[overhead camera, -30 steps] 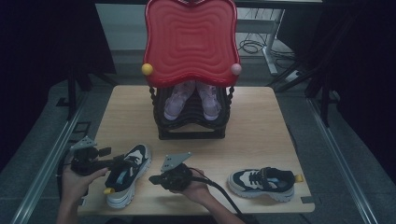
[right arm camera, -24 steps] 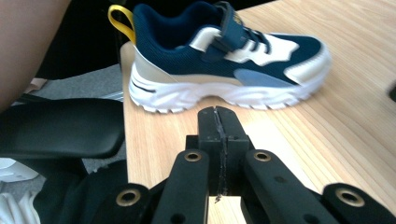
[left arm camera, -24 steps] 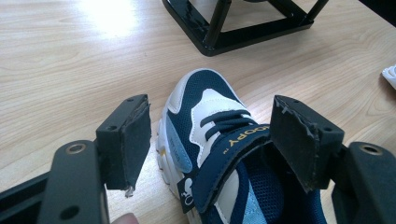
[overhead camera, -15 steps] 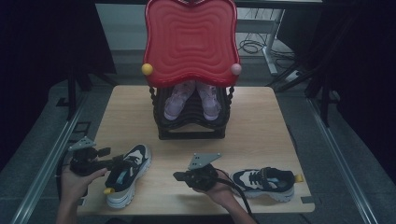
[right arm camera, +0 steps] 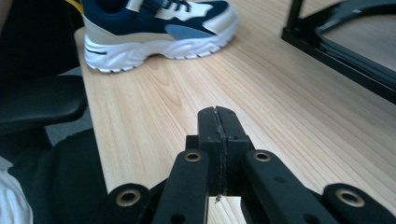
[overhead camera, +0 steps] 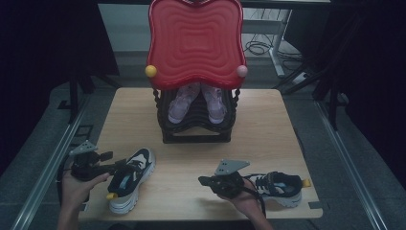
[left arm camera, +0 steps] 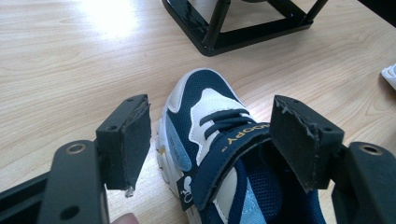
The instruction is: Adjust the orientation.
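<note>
Two navy-and-white sneakers lie near the table's front edge. The left sneaker [overhead camera: 130, 178] points away from me, and my left gripper [overhead camera: 120, 166] stands open over its heel end. In the left gripper view the two pads [left arm camera: 134, 140] flank the strap and collar of that sneaker [left arm camera: 210, 121] without pressing on it. The right sneaker [overhead camera: 278, 185] lies on its sole at the front right. My right gripper [overhead camera: 201, 181] is just left of it, pointing left, shut with nothing in it [right arm camera: 218, 122]. The right gripper view looks across the bare wood to the left sneaker [right arm camera: 159, 23].
A black shoe rack [overhead camera: 196, 132] at the table's middle back holds a pair of pink shoes [overhead camera: 195, 101], under a tall red wavy panel [overhead camera: 195, 40]. The rack's base bar [right arm camera: 345, 44] lies ahead and to the right of the right gripper. The wooden table's front edge [overhead camera: 191, 218] is near both hands.
The right gripper has slid to the right along the front of the table, from beside the left sneaker to beside the right one, staying shut. The left gripper has kept still.
</note>
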The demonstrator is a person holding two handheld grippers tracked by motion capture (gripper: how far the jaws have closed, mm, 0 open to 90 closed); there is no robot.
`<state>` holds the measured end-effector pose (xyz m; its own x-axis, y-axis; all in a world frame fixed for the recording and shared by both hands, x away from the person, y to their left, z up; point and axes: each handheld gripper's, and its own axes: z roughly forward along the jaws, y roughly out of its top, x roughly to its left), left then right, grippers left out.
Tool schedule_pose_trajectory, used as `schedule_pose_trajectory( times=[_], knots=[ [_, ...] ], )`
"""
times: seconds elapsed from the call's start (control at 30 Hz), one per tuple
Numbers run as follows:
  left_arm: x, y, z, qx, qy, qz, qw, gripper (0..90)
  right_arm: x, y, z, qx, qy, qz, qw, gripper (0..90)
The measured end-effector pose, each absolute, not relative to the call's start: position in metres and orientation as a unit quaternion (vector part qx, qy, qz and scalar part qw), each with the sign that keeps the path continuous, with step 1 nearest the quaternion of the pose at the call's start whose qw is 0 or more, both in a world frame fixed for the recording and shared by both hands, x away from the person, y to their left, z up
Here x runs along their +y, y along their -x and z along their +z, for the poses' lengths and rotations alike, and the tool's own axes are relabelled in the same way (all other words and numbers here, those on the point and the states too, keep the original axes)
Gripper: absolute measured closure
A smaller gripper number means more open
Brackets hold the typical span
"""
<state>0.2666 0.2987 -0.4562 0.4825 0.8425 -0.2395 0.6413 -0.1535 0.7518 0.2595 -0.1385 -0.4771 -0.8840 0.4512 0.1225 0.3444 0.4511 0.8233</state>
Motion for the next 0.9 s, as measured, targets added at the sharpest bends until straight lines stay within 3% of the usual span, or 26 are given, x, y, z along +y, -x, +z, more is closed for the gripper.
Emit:
schedule_pose_trajectory(
  times=[0.43, 0.9],
  knots=[
    [0.302, -0.266, -0.456, 0.497, -0.747, 0.121, 0.425, 30.1, -0.201, -0.246, -0.462, 0.827, -0.291, 0.470, 0.106, 89.8],
    [0.300, -0.268, -0.455, 0.493, -0.750, 0.120, 0.425, 30.1, -0.248, -0.228, -0.467, 0.817, -0.335, 0.451, 0.129, 89.8]
  ],
)
